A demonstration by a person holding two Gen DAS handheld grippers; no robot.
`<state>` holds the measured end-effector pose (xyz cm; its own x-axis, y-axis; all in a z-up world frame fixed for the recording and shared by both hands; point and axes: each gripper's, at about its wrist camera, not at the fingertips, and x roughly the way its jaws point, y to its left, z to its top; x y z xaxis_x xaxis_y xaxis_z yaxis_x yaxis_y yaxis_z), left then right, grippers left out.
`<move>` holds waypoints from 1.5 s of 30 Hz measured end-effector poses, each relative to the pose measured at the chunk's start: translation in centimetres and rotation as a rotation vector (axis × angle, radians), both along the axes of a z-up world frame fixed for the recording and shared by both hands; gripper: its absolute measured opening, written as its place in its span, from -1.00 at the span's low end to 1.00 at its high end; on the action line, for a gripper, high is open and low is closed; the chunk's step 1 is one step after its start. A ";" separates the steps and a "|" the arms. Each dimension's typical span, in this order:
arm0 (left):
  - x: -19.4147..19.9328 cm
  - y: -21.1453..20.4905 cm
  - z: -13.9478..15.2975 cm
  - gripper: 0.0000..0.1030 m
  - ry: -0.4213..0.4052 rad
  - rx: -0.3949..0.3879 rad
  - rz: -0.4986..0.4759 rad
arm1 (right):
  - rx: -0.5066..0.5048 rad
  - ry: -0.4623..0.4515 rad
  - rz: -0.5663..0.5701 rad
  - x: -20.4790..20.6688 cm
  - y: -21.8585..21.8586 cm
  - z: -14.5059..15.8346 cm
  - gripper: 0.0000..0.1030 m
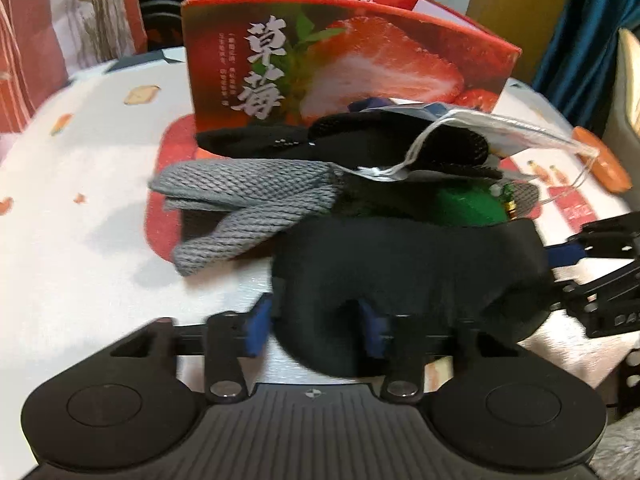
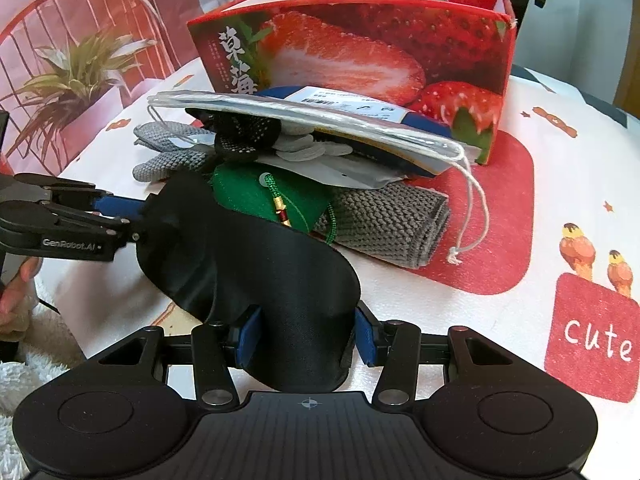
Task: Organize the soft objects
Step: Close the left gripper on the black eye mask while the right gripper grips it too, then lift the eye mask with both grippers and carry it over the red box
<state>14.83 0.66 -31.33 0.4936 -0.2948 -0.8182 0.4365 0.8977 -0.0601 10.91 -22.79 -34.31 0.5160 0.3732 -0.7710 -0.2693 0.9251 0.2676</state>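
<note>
A black padded eye mask (image 1: 408,276) (image 2: 256,276) is held between both grippers, just above the tablecloth. My left gripper (image 1: 316,328) is shut on one end of it; it also shows at the left of the right wrist view (image 2: 132,216). My right gripper (image 2: 306,336) is shut on the other end; it shows at the right of the left wrist view (image 1: 560,256). Behind the mask lies a pile: grey knit gloves (image 1: 240,200) (image 2: 384,220), a green pouch (image 1: 468,204) (image 2: 272,196), black dotted fabric (image 1: 400,140) (image 2: 244,132) and a clear drawstring bag (image 2: 320,120).
An open red strawberry box (image 1: 344,64) (image 2: 360,52) stands upright behind the pile. The white printed tablecloth (image 1: 80,220) (image 2: 540,200) covers the table. A person's hand (image 2: 20,288) shows at the far left edge.
</note>
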 end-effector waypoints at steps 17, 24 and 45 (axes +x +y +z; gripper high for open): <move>-1.8 1.3 0.8 -0.67 -0.022 -0.039 0.025 | 0.087 -0.008 -0.069 -1.6 -2.3 1.4 -0.19; -2.3 1.6 1.1 -0.68 -0.036 -0.047 0.032 | 0.098 -0.033 -0.063 -2.0 -3.3 2.8 -0.50; -2.2 4.1 11.4 -0.73 -0.283 -0.258 0.049 | 0.130 -0.350 0.043 -1.2 -4.2 14.3 -0.78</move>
